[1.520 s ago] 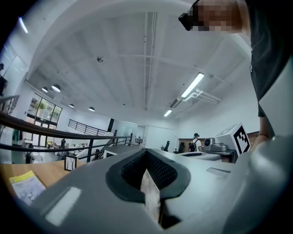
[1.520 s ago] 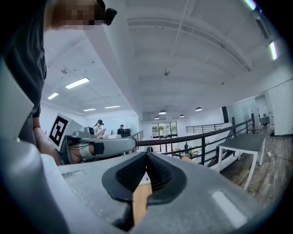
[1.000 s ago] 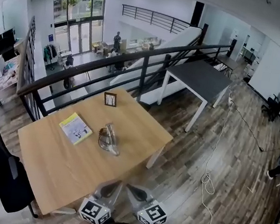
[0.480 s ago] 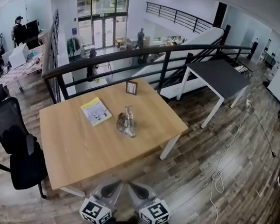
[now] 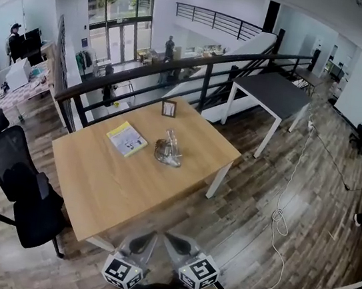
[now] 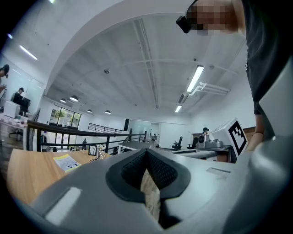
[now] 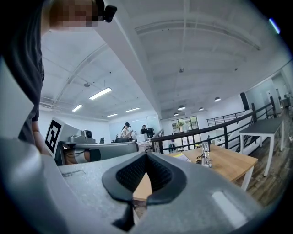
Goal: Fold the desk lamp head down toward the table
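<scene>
The desk lamp (image 5: pixel 168 151), a small clear and metal piece, stands upright near the middle of the wooden table (image 5: pixel 120 192). It also shows far off in the left gripper view as the lamp (image 6: pixel 98 153) and in the right gripper view as the lamp (image 7: pixel 204 154). My left gripper (image 5: pixel 146 240) and right gripper (image 5: pixel 173 242) hang side by side below the table's near edge, over the floor and well short of the lamp. Both point level toward the table. The left gripper (image 6: pixel 146 151) and the right gripper (image 7: pixel 146 156) each have their jaws together with nothing between them.
A yellow booklet (image 5: pixel 127 138) lies left of the lamp and a small picture frame (image 5: pixel 168 108) stands at the far edge. A black office chair (image 5: pixel 22 191) is at the table's left. A railing (image 5: pixel 179 66) runs behind, a grey table (image 5: pixel 273 93) stands beyond, and a cable (image 5: pixel 281 216) trails on the floor at right.
The table and lamp have shifted up and right in the head view. Both grippers, side by side and shut, have gone from over the table's near corner to over the floor beside it.
</scene>
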